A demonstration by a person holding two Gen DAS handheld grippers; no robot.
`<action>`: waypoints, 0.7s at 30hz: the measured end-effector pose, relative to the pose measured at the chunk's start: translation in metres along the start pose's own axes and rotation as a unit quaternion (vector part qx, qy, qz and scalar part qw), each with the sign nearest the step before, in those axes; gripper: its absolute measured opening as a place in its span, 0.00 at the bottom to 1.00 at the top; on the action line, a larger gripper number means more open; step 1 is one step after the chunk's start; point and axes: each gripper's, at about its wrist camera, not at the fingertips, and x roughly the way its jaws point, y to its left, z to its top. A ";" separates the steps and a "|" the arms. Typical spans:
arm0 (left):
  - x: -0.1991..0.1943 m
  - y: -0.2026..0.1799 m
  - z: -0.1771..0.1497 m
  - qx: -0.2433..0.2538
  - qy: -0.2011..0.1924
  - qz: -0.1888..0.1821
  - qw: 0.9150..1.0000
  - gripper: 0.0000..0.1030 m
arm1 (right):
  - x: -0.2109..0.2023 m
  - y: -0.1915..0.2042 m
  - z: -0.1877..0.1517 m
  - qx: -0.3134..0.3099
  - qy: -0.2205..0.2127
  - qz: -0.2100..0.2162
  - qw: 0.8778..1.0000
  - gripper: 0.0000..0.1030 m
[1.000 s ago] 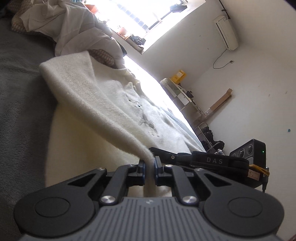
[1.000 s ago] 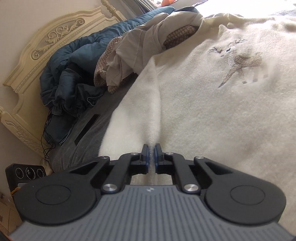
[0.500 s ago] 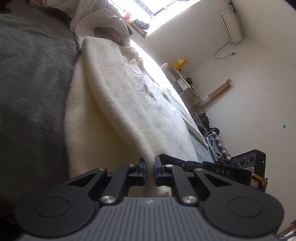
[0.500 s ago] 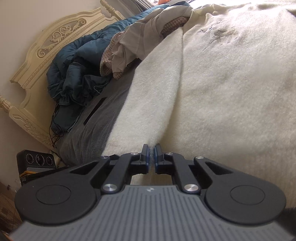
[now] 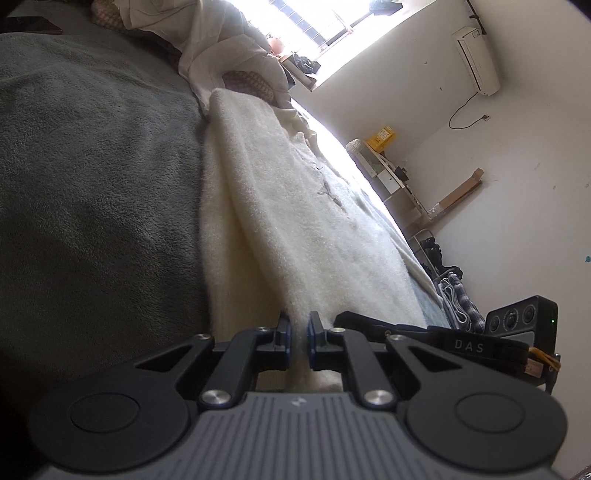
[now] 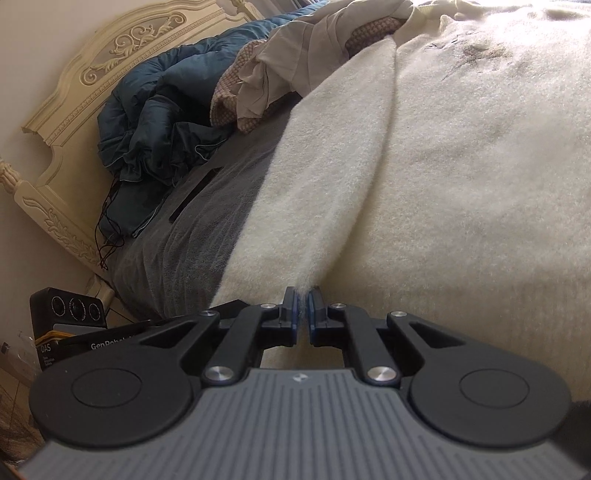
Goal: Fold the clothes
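Note:
A cream fleece sweater (image 5: 295, 229) with a small dark embroidered motif lies spread on a grey bed cover (image 5: 92, 177). My left gripper (image 5: 299, 325) is shut on a pinched fold at the sweater's near edge. In the right wrist view the same sweater (image 6: 461, 177) fills the right side, and my right gripper (image 6: 303, 299) is shut on a ridge of its hem. The right gripper's body (image 5: 461, 343) lies just right of the left one, and the left gripper's body (image 6: 92, 332) shows at lower left in the right wrist view.
A pile of other clothes, a beige garment (image 6: 295, 59) and a dark blue jacket (image 6: 159, 110), sits at the head of the bed by the carved cream headboard (image 6: 110, 55). A bright window (image 5: 314, 22), shelves (image 5: 388, 173) and checked cloth (image 5: 454, 295) lie beyond the bed.
Both grippers have stayed shut on the sweater's edge and dropped lower toward the bed. The lifted fold has flattened, and the sweater now lies smoother and more stretched out.

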 end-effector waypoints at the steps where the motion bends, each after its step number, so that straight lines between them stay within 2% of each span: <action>1: 0.001 0.002 -0.001 -0.002 0.004 0.002 1.000 0.09 | 0.002 0.000 -0.001 -0.001 0.001 -0.001 1.000 0.04; 6: 0.007 0.020 -0.009 -0.027 0.027 0.007 0.999 0.11 | 0.015 -0.006 -0.007 0.011 0.013 -0.014 1.000 0.04; 13: -0.005 0.012 -0.004 -0.002 -0.010 0.017 1.000 0.09 | 0.014 0.003 -0.001 0.002 0.003 -0.009 1.000 0.04; 17: -0.002 0.015 -0.009 0.004 0.003 0.027 1.000 0.09 | 0.020 0.007 -0.003 -0.015 0.007 -0.022 1.000 0.04; 20: -0.002 0.021 -0.011 -0.010 0.015 0.012 1.000 0.10 | 0.024 0.004 -0.008 -0.027 0.021 -0.036 0.999 0.06; 21: -0.004 0.021 -0.010 -0.011 0.013 0.006 1.000 0.15 | 0.023 0.003 -0.007 -0.029 0.024 -0.036 0.999 0.07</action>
